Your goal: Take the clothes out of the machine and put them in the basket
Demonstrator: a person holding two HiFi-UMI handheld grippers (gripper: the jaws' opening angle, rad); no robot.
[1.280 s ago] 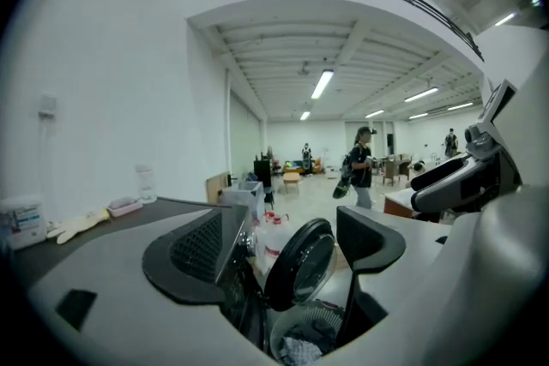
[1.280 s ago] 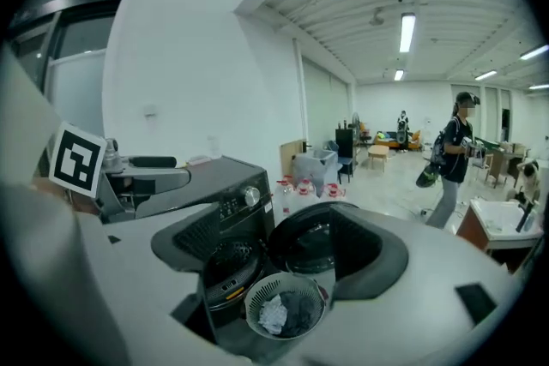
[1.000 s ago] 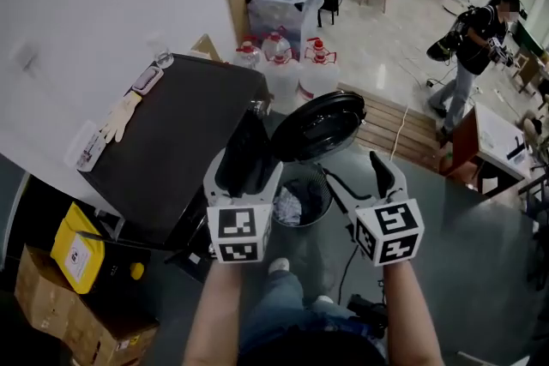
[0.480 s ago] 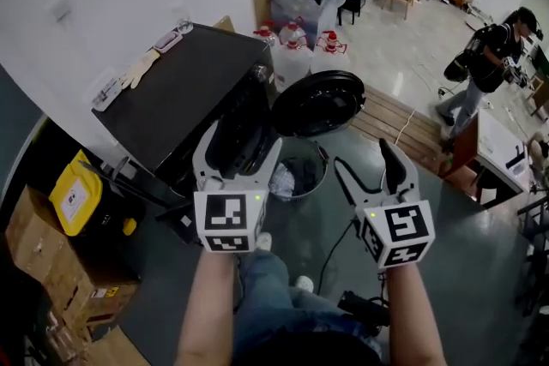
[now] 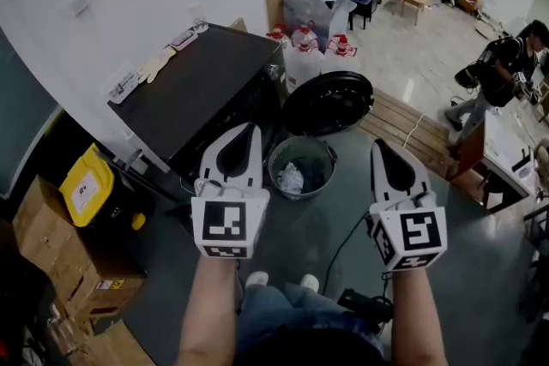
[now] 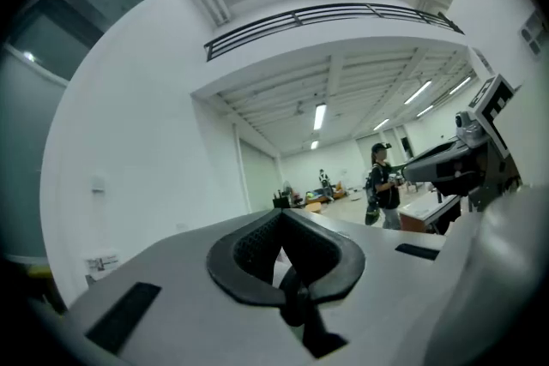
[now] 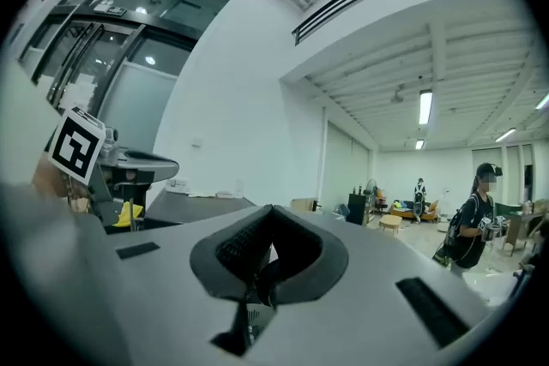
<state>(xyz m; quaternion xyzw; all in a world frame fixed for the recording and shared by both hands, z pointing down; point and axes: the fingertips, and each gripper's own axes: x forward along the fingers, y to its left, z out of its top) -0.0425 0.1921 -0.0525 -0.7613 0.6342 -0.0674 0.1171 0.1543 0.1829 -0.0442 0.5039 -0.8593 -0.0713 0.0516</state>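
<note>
The black washing machine (image 5: 210, 90) stands at the left with its round door (image 5: 328, 103) swung open. In front of it on the floor is a dark mesh basket (image 5: 323, 152) holding white clothes (image 5: 292, 178). My left gripper (image 5: 250, 129) hovers beside the basket's left rim, shut with nothing in it. Right of the basket, my right gripper (image 5: 378, 147) is also shut and empty. In the left gripper view the left gripper (image 6: 280, 216) points level at the room, jaws pressed together. The right gripper (image 7: 269, 211) shows the same in the right gripper view.
A yellow container (image 5: 84, 184) and cardboard boxes (image 5: 60, 270) sit at the left. Water bottles (image 5: 313, 51) and a wooden pallet (image 5: 403, 129) lie behind the door. A person (image 5: 506, 69) stands at the far right. A cable (image 5: 343, 244) runs across the floor.
Both grippers went from open to shut. They drew back from the machine's opening and rose, and now flank the basket.
</note>
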